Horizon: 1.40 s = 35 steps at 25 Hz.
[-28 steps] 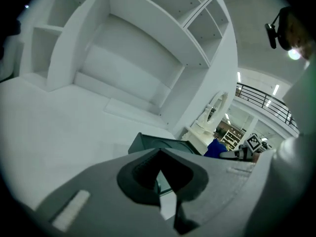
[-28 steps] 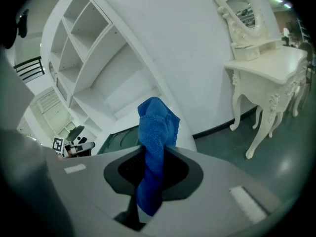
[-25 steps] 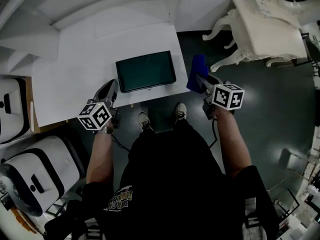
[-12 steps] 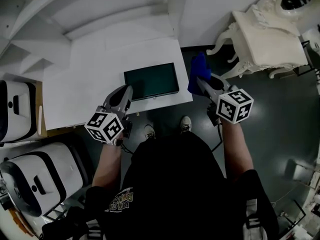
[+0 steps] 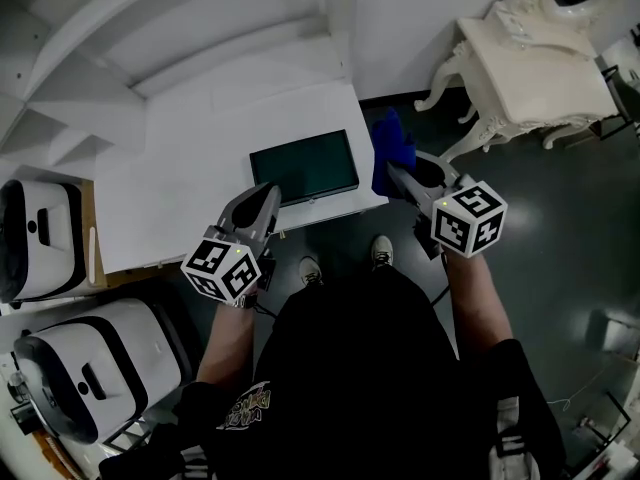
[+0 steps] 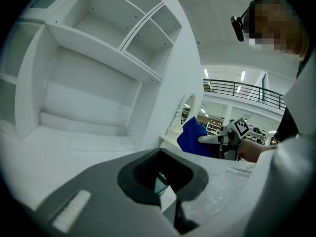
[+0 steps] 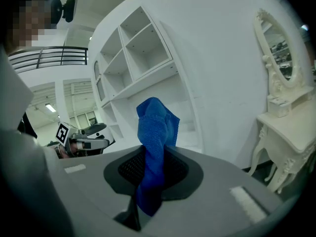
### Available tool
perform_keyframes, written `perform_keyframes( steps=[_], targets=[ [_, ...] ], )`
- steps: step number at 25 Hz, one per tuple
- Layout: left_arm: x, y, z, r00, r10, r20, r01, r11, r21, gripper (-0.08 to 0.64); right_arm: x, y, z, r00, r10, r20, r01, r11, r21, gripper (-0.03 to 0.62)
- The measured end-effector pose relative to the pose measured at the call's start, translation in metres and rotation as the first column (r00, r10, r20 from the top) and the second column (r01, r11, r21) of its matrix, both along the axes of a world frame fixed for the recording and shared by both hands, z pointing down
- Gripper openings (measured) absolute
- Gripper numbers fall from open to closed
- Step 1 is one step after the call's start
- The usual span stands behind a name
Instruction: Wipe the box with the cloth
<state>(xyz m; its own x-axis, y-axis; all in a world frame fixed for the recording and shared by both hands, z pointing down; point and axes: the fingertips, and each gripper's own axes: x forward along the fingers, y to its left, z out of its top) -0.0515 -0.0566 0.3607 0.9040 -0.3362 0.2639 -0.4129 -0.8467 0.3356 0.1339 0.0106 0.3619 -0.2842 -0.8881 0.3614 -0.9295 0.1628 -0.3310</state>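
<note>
The right gripper (image 5: 402, 176), clamped on the cloth (image 5: 390, 146) at 3 o'clock of the box (image 5: 303, 166), was judged best swept flat across it, while the left gripper (image 5: 264, 204) was closed on nothing.

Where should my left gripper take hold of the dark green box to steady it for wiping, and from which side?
Probably its near-left corner, coming from your side. The box lies flat near the front edge of the white table, and the left gripper, jaws shut, is by that corner. That leaves the top free for the cloth in the right gripper.
</note>
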Motion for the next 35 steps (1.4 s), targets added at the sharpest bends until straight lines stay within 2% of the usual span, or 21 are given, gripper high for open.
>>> perform_keyframes(
  steps=[14,35],
  targets=[
    [0.001,0.010,0.018,0.999,0.038,0.001,-0.038,0.998,-0.058,0.000,-0.023,0.004,0.024,0.999,-0.043,-0.006,0.042,0.997,-0.068,0.091],
    [0.013,-0.012,0.022,0.999,0.042,0.016,-0.041,0.997,-0.070,0.000,-0.012,-0.021,0.030,0.998,-0.057,-0.007,0.056,0.994,-0.092,0.089]
  ],
)
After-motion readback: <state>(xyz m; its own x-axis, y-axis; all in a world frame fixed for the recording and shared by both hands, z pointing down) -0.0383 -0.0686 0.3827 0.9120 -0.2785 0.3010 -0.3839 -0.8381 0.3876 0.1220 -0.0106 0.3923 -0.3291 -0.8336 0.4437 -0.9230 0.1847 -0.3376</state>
